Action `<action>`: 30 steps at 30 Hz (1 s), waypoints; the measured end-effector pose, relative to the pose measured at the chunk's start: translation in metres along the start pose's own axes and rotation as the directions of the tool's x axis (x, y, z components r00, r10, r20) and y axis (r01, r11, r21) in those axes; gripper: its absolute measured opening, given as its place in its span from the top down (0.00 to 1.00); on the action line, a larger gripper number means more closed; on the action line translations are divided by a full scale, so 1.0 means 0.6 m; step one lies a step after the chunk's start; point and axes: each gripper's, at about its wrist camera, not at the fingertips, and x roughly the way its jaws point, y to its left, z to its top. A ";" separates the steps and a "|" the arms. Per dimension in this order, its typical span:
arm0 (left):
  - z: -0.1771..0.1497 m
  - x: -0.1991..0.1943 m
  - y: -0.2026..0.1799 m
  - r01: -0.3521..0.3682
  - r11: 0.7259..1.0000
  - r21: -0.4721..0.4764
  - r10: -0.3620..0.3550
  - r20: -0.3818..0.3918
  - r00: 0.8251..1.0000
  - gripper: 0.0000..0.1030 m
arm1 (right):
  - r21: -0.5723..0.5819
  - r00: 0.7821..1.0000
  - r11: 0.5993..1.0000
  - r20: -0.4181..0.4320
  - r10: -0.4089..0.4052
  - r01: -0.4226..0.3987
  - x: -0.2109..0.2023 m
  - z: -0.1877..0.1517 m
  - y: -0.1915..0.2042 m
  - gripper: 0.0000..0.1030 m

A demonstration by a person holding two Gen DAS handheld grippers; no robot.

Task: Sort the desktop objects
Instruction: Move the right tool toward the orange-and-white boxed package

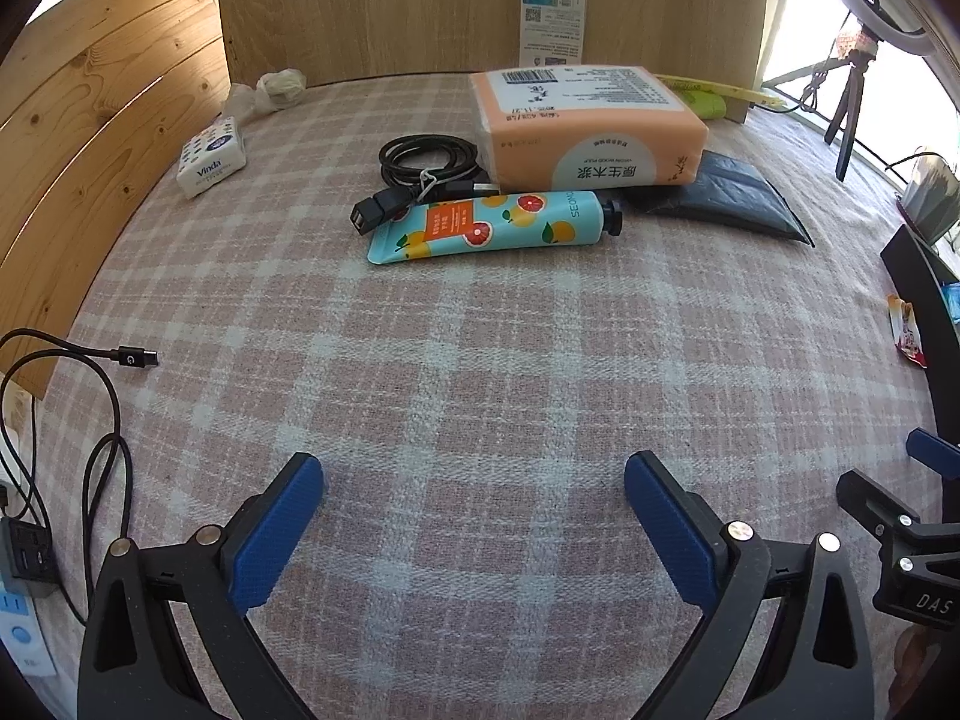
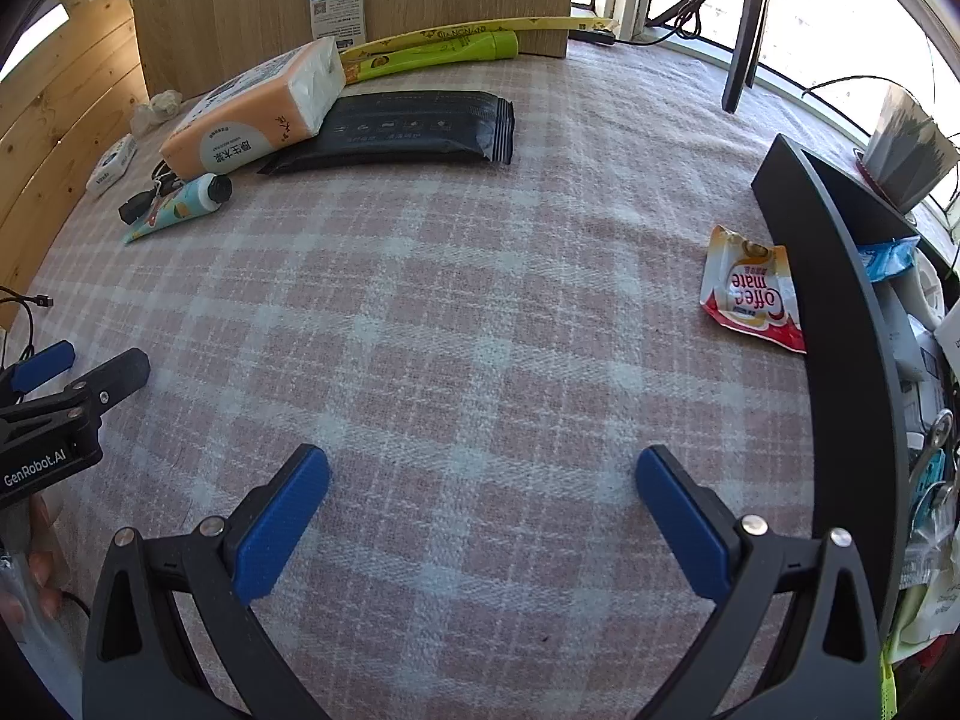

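hovering over the plaid tablecloth (image 1: pixel 480 360), both tools empty, sorting not yet begun on what lies ahead.

seen from the left wrist: left gripper (image 1: pixel 474 480) held low and level above bare cloth, jaws wide apart, nothing between them; well ahead, clustered by the wooden back panel (image 1: pixel 390 6), probably just as dropped: hand cream tube (image 1: pixel 489 225) lying flat, touching a coiled black cable (image 1: pixel 420 168), orange tissue pack (image 1: pixel 585 129) behind, resting partly on a black pouch (image 1: pixel 726 195); small vinda tissue packet (image 1: pixel 211 157) apart at left. seen from the right wrist: right gripper (image 2: pixel 483 477) likewise low, aimed forward, jaws spread on nothing; coffee mate sachet (image 2: pixel 753 297) near, off to the right, just beside the black bin wall (image 2: pixel 840 324), likely the closest pick; bin already holding assorted packets.
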 end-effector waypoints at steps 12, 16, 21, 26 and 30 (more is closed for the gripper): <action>0.044 -0.093 0.020 -0.007 0.999 -0.041 0.011 0.099 0.995 0.04 | 0.078 0.991 0.997 0.129 -0.019 0.009 -0.091 0.034 -0.019 0.00; 0.073 -0.113 0.026 -0.006 0.998 -0.057 0.014 0.140 0.990 0.04 | 0.048 0.986 0.999 0.168 -0.012 0.004 -0.120 0.072 -0.016 0.00; 0.115 -0.115 0.032 0.013 0.997 -0.072 -0.001 0.156 0.988 0.04 | 0.003 0.977 1.000 0.212 -0.008 0.008 -0.147 0.117 -0.012 0.00; 0.151 -0.105 0.032 0.022 0.998 -0.065 -0.012 0.155 0.988 0.11 | -0.008 0.968 1.000 0.249 0.019 -0.018 -0.165 0.167 -0.016 0.00; 0.172 -0.084 0.030 0.062 0.997 -0.053 -0.055 0.131 0.990 0.15 | -0.017 0.966 0.994 0.237 0.107 -0.106 -0.163 0.206 -0.014 0.06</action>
